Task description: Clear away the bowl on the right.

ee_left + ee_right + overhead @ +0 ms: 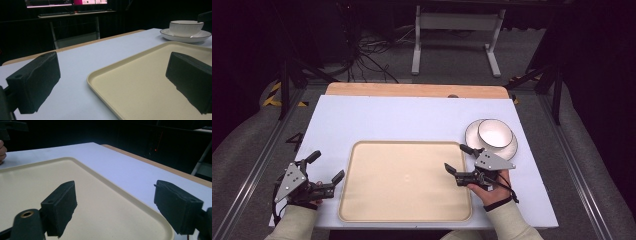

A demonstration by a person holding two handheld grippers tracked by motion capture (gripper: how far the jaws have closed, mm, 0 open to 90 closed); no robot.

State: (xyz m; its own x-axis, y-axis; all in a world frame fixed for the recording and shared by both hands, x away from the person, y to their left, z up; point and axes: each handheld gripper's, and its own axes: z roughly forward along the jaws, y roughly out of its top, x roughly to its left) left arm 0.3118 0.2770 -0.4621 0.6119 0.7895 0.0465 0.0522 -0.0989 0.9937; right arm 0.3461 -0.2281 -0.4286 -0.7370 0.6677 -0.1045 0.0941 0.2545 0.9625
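beige tray [404, 180] lies empty on the white table [412, 117] from above, the left gripper [328, 172] and right gripper [458, 159] both spread and empty at its sides, the bowl [495, 132] on its plate [512, 148] just beyond the right one. left gripper view: bowl [186, 27] well off past the tray [140, 82]. right gripper view: jaws straddle the tray rim [117, 188]; likely a start, next reaching for the bowl.

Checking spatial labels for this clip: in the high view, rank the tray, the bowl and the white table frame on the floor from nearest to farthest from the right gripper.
From the right gripper:
1. Tray, its right edge directly beneath the open jaws.
2. Bowl, on the plate just beyond.
3. White table frame, on the floor past the table's far edge.
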